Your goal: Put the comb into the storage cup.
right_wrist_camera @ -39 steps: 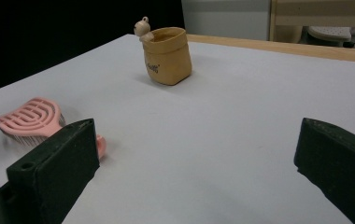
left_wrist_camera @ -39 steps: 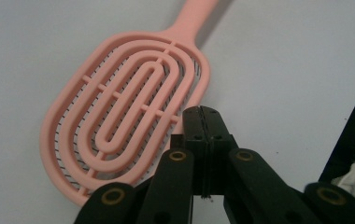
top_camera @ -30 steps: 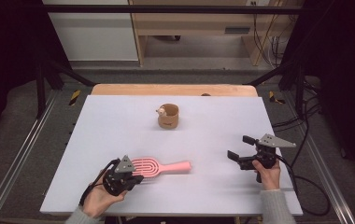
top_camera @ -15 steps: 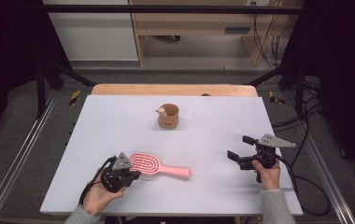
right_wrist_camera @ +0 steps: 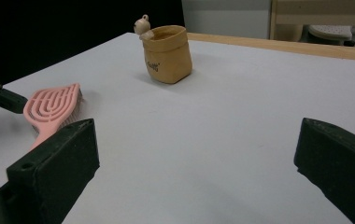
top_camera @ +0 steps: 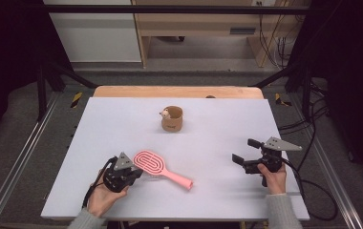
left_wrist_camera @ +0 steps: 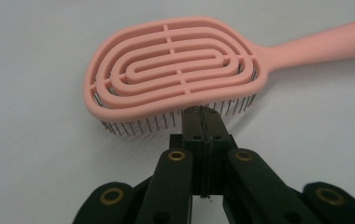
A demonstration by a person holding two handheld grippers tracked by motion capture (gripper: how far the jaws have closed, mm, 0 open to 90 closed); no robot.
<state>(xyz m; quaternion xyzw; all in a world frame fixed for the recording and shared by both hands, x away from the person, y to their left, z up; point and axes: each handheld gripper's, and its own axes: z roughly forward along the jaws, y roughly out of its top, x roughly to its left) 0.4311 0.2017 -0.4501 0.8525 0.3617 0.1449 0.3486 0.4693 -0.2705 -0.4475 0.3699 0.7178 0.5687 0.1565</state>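
Note:
A pink hairbrush (top_camera: 148,162) lies on the white table (top_camera: 122,124), back up and bristles down, its handle pointing right and toward the near edge. My left gripper (top_camera: 133,169) is at the near left edge of the brush head. In the left gripper view its jaws are pressed together, and the left gripper (left_wrist_camera: 202,112) touches the bristles under the hairbrush (left_wrist_camera: 171,70). My right gripper (top_camera: 245,151) is held at the right of the table, open, with nothing in it. The right gripper view shows my right gripper (right_wrist_camera: 196,135) facing the hairbrush (right_wrist_camera: 52,105).
A small tan pouch-shaped cup (top_camera: 172,119) with a little bear figure on its rim stands upright in the middle of the far half; the cup (right_wrist_camera: 168,53) is also in the right gripper view. A wooden strip (top_camera: 177,91) runs along the far edge. Cables (top_camera: 313,191) trail off at the right.
The brush has turned on the table: its handle end has swung toward the near edge while my left gripper stays at its head. The right gripper has not moved.

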